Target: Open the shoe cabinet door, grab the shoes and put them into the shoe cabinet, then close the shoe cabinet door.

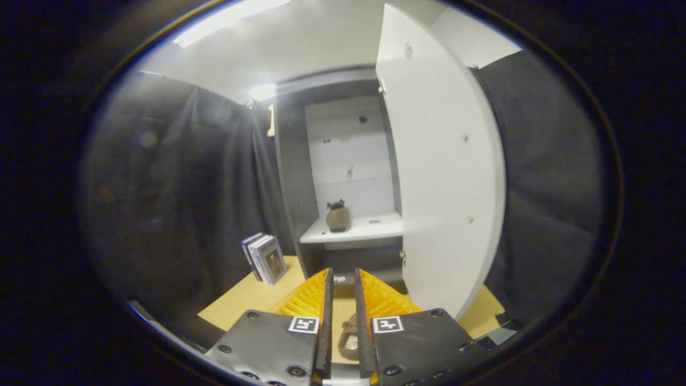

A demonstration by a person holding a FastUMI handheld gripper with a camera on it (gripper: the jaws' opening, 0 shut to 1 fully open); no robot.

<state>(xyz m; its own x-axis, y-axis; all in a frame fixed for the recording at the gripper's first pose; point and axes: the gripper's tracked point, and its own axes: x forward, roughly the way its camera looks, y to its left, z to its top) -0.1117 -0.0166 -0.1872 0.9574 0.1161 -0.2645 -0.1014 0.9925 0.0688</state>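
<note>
A: In the gripper view, where does the next shoe lie from the gripper (343, 300)?

B: Low down, in the narrow gap between the two fingers (327, 316), resting on the wooden table (241, 303). That is the second shoe (349, 338), brownish, with its opening facing up. Its long axis seems to run roughly along the fingers, though most of it is hidden by them.

A: Are the jaws pinching it?

B: I can't tell. They stand only slightly apart, with a thin slot between them, and the shoe shows within that slot. Whether both press on it is not visible.

A: And the cabinet?

B: Straight ahead, beyond the fingertips. The shoe cabinet door (445, 171) is swung wide open to the right. One shoe (337, 216) already sits upright on the white shelf (370, 228), towards its left. The free shelf space lies to the right of it.

A: Anything beside?

B: Some books (264, 258) stand on the table left of the cabinet, well apart from the path.
</note>
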